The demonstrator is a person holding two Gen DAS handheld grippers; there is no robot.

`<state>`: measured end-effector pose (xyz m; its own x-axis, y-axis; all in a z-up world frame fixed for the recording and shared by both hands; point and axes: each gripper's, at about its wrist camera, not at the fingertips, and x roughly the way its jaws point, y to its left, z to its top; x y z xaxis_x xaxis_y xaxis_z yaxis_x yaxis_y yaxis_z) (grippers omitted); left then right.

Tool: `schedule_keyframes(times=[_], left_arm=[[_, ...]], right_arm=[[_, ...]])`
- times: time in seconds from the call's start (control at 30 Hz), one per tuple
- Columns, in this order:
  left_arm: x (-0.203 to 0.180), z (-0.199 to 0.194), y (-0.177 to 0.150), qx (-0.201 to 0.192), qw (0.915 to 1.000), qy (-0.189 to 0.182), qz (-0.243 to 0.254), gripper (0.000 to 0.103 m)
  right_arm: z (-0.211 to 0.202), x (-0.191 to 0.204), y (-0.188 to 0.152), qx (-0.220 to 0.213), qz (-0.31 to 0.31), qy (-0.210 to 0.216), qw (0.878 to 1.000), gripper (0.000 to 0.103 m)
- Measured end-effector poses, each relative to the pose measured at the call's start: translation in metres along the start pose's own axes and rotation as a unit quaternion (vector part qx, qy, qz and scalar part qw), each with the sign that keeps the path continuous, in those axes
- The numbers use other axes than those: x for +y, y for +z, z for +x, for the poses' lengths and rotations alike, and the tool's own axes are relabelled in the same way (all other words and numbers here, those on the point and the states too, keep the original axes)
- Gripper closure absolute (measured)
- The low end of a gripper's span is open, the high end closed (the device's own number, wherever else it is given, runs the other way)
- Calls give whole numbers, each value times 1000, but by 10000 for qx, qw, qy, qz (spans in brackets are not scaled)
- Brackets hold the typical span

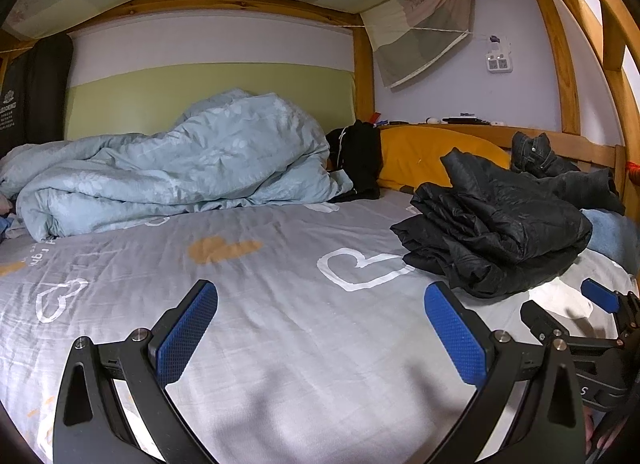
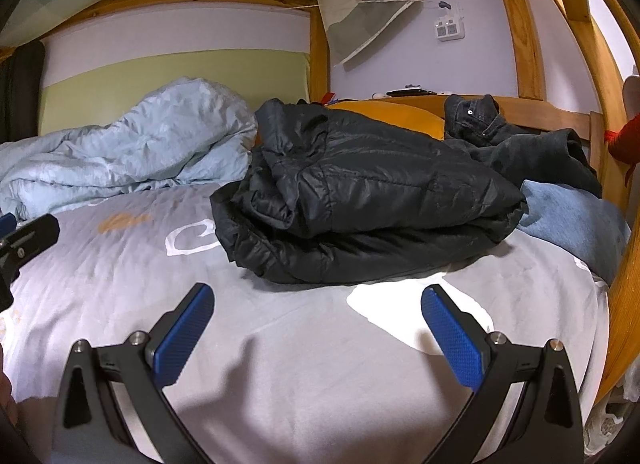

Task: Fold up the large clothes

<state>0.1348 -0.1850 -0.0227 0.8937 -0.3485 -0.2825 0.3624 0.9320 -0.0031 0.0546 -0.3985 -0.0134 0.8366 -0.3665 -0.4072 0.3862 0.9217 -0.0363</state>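
**Black jacket bundled up, both grippers empty**

The black puffer jacket (image 2: pixel 360 199) sits in a bundle near the bed's (image 1: pixel 280 344) right edge. The left hand-held gripper (image 1: pixel 320 328) and right hand-held gripper (image 2: pixel 316 332) hover spread wide, holding nothing. Probably half-folded; best to pinch both near corners evenly.

Ahead of my right gripper (image 2: pixel 318 338) the folded jacket (image 2: pixel 360 199) lies on the bed sheet (image 2: pixel 280 344). The duvet (image 1: pixel 172 163) is heaped behind, to its left; the pillow (image 1: pixel 416 155) and jeans (image 2: pixel 480 123) sit behind it.
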Motion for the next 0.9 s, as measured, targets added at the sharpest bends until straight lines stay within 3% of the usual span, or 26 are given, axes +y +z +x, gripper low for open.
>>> schedule_keyframes(times=[0.9], left_arm=[[-2, 1, -1, 147, 9999, -33, 29, 0]], right_arm=[[4, 3, -1, 112, -115, -74, 9998, 0]])
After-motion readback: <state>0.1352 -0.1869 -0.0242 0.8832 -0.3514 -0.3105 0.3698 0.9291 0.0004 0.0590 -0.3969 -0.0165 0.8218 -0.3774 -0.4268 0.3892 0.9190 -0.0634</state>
